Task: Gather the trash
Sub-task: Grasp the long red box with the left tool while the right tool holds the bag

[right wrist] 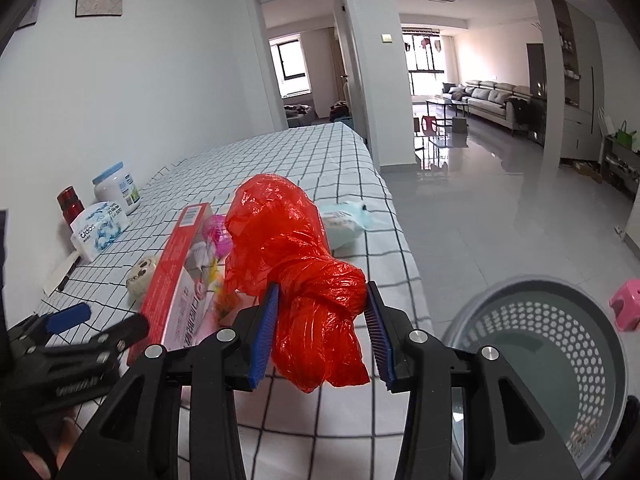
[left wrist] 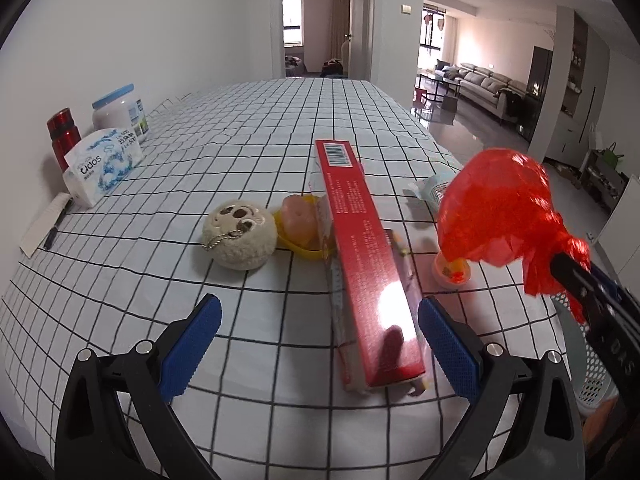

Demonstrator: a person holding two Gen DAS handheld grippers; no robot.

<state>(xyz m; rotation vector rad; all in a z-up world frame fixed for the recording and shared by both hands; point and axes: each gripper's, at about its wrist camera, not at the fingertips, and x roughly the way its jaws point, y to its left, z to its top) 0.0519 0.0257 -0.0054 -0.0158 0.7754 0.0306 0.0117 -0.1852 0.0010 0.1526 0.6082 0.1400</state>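
Clamped shut on the knot of the red bag point(right wrist: 280, 232) with the right fingers point(right wrist: 264, 324), holding it in the air above the near edge of the surface point(right wrist: 320, 152), not yet over the bin point(right wrist: 520, 282) on the floor to the right. Spread wide with the left fingers point(left wrist: 192, 344), gripping nothing, astride the near end of the long red box point(left wrist: 360, 260) without any clear contact.

Could slip out through slick, crumpled plastic, pinched only at the knot, and land on the floor short of the bin. Could brush the small cup point(left wrist: 452, 272) or the box with the puffed end and knock them off the edge. Might also bump the two sets of fingers together, working so close.

Cannot tell what sits inside the bag, or how heavy. Hard to read the bin's contents; lower part cut off at the frame edge. Partly hidden behind the box: a yellow dish point(left wrist: 292, 240) and clear wrapping. Blurred beyond the bag: a pale packet point(right wrist: 344, 220). Unclear whether the plush toy point(left wrist: 240, 236) counts as trash.
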